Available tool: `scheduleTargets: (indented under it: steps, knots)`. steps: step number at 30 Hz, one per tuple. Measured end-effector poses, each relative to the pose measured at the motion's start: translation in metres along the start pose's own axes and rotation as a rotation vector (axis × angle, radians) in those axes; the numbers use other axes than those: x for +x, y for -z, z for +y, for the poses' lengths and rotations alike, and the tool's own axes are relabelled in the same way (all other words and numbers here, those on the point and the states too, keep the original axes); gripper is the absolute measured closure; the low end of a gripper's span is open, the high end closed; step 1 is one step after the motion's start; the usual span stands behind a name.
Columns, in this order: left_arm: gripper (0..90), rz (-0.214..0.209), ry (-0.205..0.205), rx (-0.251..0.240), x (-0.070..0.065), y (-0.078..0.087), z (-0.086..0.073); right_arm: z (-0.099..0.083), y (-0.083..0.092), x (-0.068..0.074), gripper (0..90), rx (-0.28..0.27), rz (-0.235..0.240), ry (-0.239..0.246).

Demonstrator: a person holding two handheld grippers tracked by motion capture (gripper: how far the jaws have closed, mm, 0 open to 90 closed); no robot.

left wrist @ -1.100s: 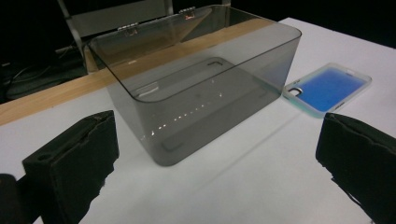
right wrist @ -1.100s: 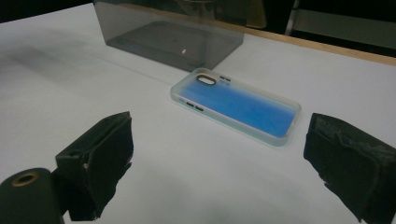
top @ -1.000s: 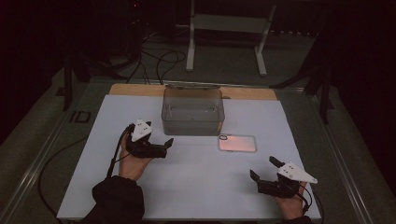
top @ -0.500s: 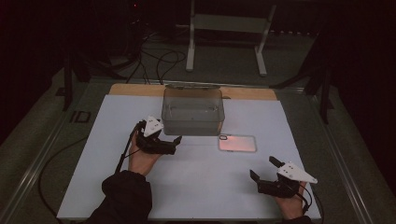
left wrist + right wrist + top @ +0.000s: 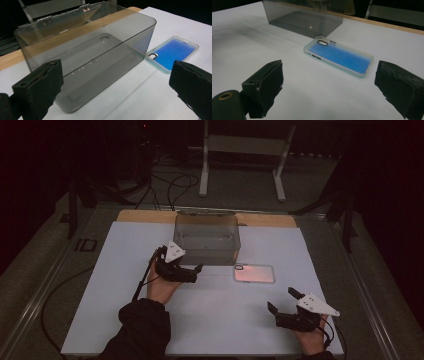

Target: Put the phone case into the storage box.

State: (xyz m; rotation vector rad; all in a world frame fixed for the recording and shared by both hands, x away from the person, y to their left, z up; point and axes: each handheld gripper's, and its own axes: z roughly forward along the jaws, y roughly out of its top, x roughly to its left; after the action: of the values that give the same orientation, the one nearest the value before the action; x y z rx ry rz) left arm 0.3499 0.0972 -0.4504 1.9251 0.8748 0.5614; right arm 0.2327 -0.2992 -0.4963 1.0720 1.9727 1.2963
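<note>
As the left claw [image 5: 196,270], jaws spread wide and empty, is brought up beside the smoky plastic box [image 5: 207,238], the phone case [image 5: 254,273] is left flat on the table [image 5: 115,285], the open, empty right claw [image 5: 281,301] held back.

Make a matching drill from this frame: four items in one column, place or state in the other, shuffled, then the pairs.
Items:
1. grey box
2. phone case
3. left gripper
4. right gripper

Place or state:
A. open, near the table's front right corner
B. lying flat on the white mat, blue in both gripper views
C. open, just in front of the box's left end
D. see-through, lid up, at the far middle of the mat

Pairs: 1-D, 2-B, 3-C, 4-A
</note>
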Motion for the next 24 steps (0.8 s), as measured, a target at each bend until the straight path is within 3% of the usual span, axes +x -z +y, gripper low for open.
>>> scheduleTargets:
  steps: [24]
  knots:
    - [0.2,-0.064,0.001,0.030,-0.030,-0.036,0.013,0.000,0.000,0.000,8.3,-0.002,0.003,0.001]
